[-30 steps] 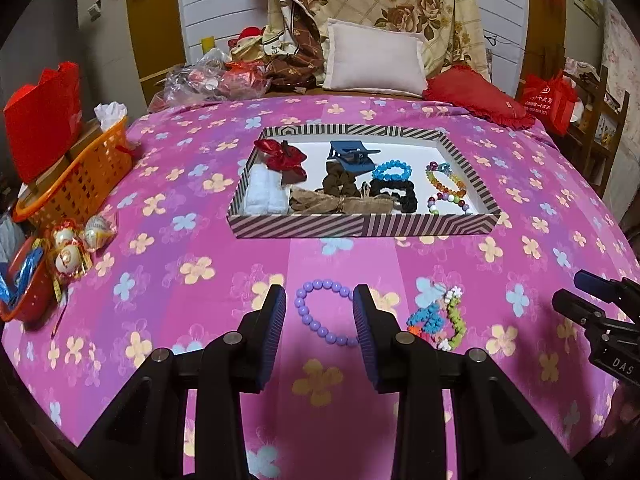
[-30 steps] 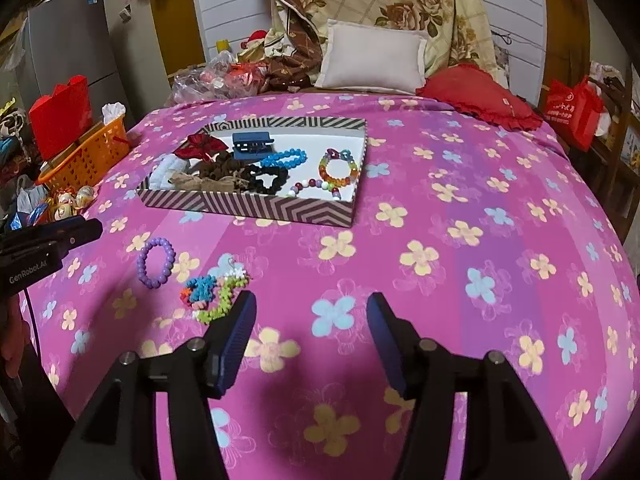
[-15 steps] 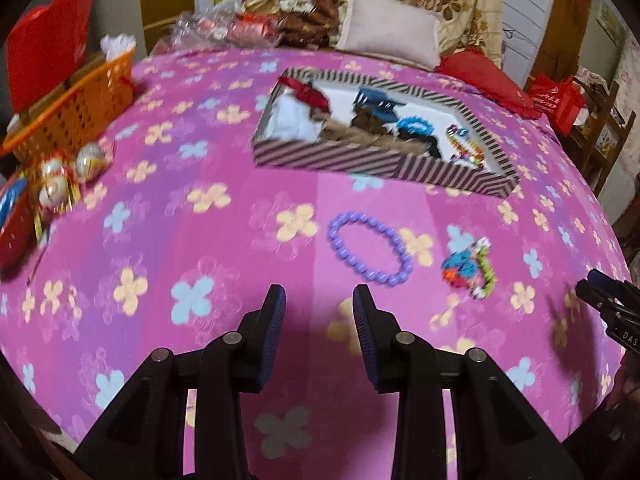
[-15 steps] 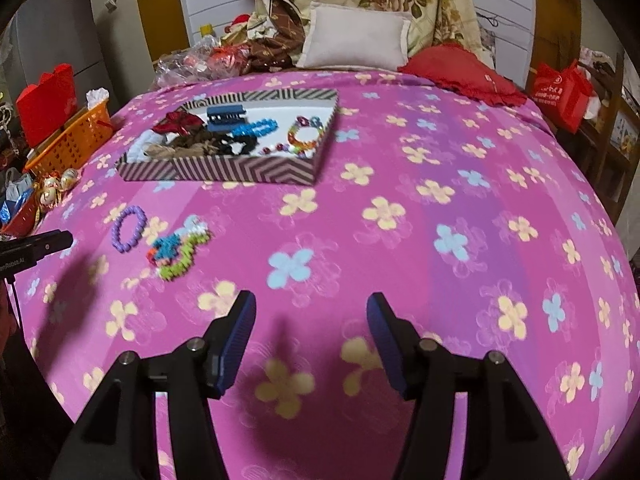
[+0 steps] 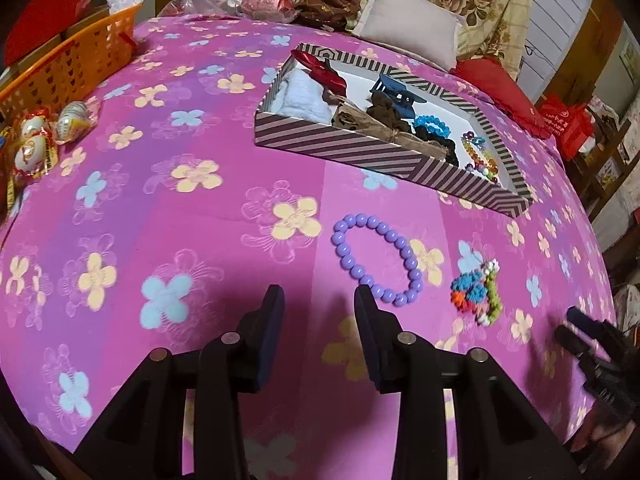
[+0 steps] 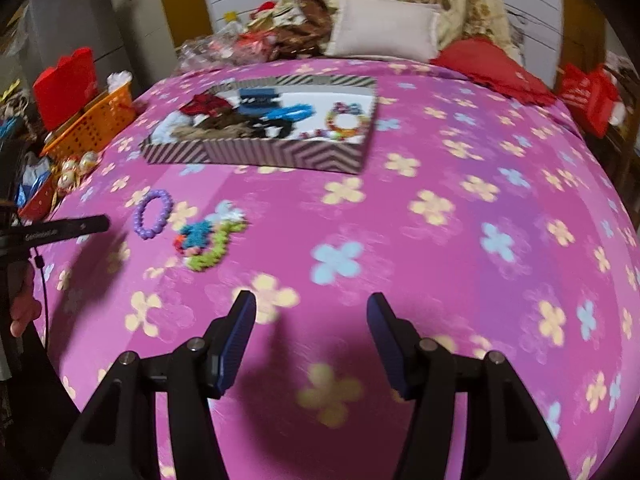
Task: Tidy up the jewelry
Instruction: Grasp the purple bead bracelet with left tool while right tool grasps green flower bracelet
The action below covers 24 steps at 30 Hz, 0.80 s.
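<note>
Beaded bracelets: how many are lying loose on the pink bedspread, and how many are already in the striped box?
Loose on the bedspread: 2, a purple bracelet and a multicoloured one.
In the striped box: 3, one blue, two multicoloured.
Total: 5

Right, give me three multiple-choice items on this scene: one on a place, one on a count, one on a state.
1. Where does the purple bead bracelet lie?
A. in the striped box
B. on the bedspread, in front of the box
C. in the orange basket

2. How many pieces of jewelry lie on the bedspread outside the striped box?
A. two
B. four
C. none

3. What state is the left gripper in?
A. shut on the bracelet
B. open, holding nothing
C. shut on the box

Answers:
1 B, it rests on the pink cloth short of the box wall.
2 A, the purple bracelet and the multicoloured bracelet.
3 B, bare cloth shows between its fingers.
</note>
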Tool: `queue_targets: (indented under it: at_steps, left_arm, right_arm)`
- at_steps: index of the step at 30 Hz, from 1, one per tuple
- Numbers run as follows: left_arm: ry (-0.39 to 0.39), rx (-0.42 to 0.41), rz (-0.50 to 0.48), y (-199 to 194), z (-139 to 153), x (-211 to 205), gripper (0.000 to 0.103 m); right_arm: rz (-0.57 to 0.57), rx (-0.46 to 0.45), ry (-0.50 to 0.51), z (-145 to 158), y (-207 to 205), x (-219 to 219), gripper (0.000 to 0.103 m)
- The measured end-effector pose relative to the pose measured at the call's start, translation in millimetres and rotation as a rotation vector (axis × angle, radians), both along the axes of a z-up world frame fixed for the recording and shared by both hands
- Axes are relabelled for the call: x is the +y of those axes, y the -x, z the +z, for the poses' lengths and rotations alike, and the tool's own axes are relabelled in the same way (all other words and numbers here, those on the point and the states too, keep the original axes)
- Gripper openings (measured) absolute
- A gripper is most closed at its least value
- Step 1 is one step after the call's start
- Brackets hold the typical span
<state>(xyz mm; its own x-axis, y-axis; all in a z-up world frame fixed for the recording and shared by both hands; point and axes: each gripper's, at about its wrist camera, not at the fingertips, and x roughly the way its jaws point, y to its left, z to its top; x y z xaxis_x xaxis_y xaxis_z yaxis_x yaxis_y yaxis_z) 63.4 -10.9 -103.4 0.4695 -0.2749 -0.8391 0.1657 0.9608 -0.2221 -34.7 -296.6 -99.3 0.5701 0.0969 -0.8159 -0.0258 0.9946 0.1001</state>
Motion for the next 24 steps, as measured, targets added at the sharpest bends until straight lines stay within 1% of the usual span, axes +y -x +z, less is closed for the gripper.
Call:
queue_targets:
  at_steps: [8,11,15,17,18,19,20,21,22,24]
  left_arm:
    - [0.000,0.024,0.035,-22,-9,-10,0.032]
    - [-0.017,0.023,0.042,-27,-12,-12,0.032]
    - [-0.027,0.018,0.036,-32,-16,-16,0.032]
    - [-0.041,0.013,0.031,-33,-16,-19,0.032]
    - [-0.048,0.010,0.026,-34,-16,-21,0.033]
    - [-0.056,0.007,0.020,-35,-16,-23,0.033]
    - [-0.060,0.007,0.016,-36,-16,-24,0.033]
    - [-0.061,0.009,0.010,-37,-16,-26,0.033]
    - [-0.059,0.012,0.003,-37,-16,-27,0.033]
    - [-0.056,0.011,-0.005,-38,-16,-27,0.033]
  right_arm:
    - [0.074,0.013,0.035,-16,-47,51,0.060]
    - [0.086,0.017,0.031,-21,-59,58,0.060]
    - [0.098,0.033,0.069,-31,-71,65,0.060]
    - [0.106,0.018,0.092,-32,-73,67,0.053]
    - [0.109,0.009,0.110,-32,-74,68,0.043]
    - [0.113,0.002,0.106,-32,-75,68,0.033]
    - [0.111,-0.002,0.106,-32,-77,68,0.029]
    - [0.113,-0.003,0.112,-31,-78,68,0.021]
    - [0.119,-0.002,0.114,-31,-78,67,0.017]
    - [0.132,0.002,0.113,-30,-77,64,0.017]
